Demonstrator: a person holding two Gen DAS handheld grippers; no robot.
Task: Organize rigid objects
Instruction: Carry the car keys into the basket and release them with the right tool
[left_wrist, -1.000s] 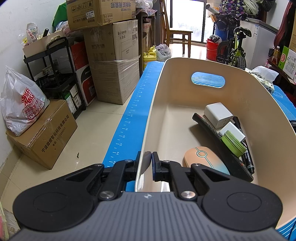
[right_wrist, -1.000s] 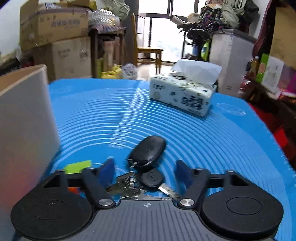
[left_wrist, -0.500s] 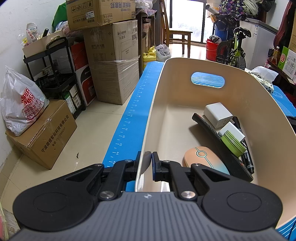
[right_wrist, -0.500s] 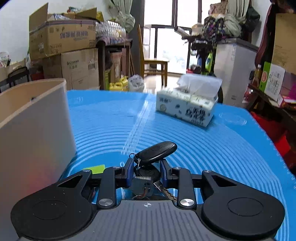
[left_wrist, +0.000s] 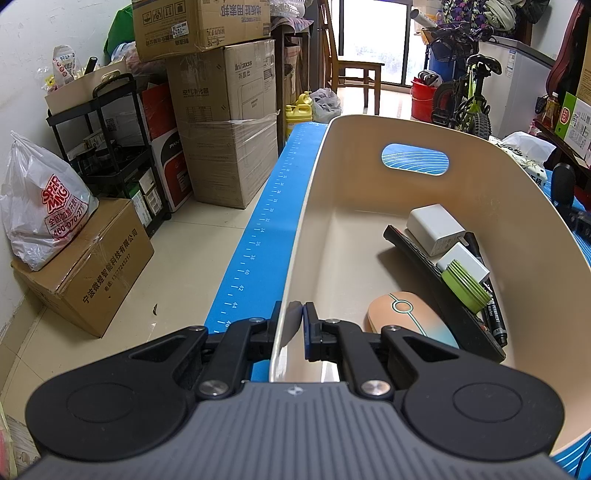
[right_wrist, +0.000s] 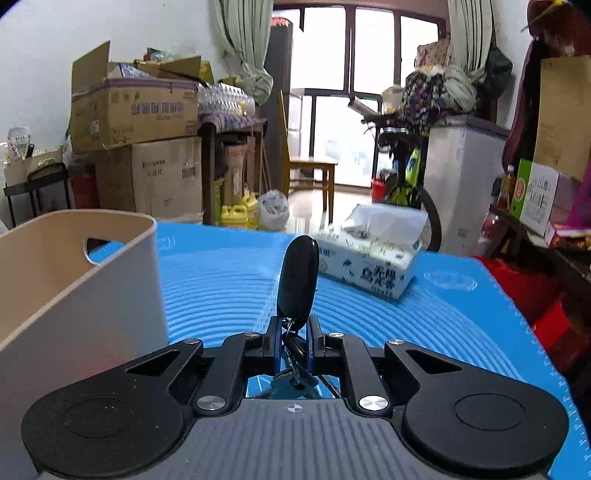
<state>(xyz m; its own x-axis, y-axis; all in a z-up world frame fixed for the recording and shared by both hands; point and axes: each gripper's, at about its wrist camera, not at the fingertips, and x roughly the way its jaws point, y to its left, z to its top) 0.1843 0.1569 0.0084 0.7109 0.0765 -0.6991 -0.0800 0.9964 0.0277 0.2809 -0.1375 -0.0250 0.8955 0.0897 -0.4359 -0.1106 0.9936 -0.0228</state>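
Here the right gripper (right_wrist: 293, 341) is pinching the key bunch (right_wrist: 295, 354), its black fob (right_wrist: 298, 282) sticking up at frame centre; light, rigid but dangling, it is best gripped at the ring. Only the left view is showing the left gripper (left_wrist: 295, 321) clamping the beige bin (left_wrist: 517, 206) wall, with a mouse (left_wrist: 410, 319) inside.

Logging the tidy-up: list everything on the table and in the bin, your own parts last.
bin: one, beige, on mat, rim clamped
mat: one, blue, covers table
chargers: two, white, in bin
remote: one, black, in bin
mouse: one, peach and teal, in bin
green ribbed piece: one, on remote
marker: one, black, by bin wall
tissue pack: one, white, on mat
key bunch: one, black fob, held
left tongs: shut on bin
right tongs: shut on key bunch
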